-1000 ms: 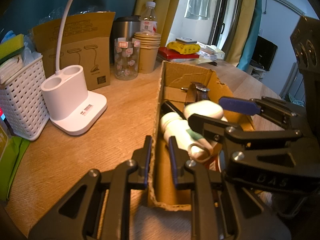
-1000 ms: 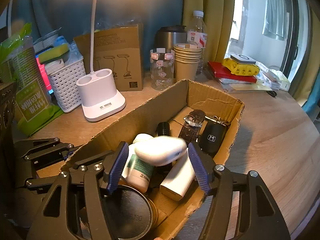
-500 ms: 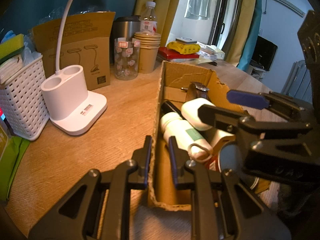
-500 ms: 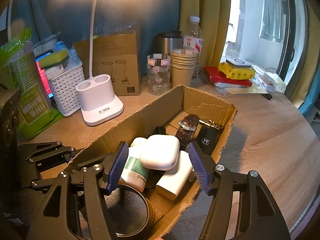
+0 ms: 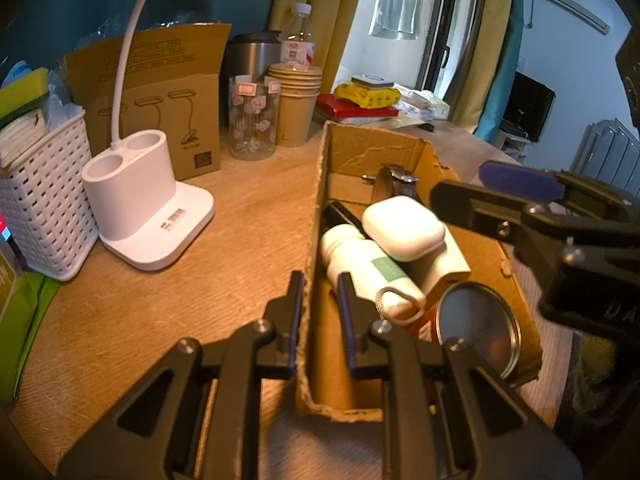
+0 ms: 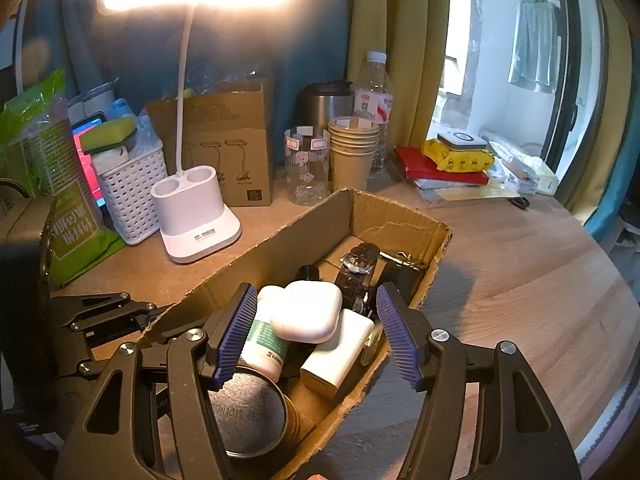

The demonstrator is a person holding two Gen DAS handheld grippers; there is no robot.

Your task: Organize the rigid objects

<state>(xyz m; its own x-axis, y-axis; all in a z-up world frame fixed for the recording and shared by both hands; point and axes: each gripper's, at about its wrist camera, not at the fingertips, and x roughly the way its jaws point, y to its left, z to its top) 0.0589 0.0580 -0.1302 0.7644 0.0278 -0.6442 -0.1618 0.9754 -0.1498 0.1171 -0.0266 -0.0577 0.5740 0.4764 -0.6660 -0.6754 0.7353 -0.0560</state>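
Observation:
A cardboard box lies on the wooden table. It holds a white earbud case, a white bottle with a green label, a white charger block, a round tin, a brown-strap watch and a black car key. The earbud case rests on top of the bottle and the charger. My left gripper is shut on the box's near left wall. Above the box hangs my right gripper, open, its blue pads clear of the case on both sides.
Left of the box stand a white lamp base, a white basket and a green packet. Behind it are a cardboard sleeve, a glass jar, paper cups, a steel flask and books.
The earbud case, in the air between the right pads a second ago, now lies on the pile in the box. The right gripper has lifted a little. The left gripper has not moved.

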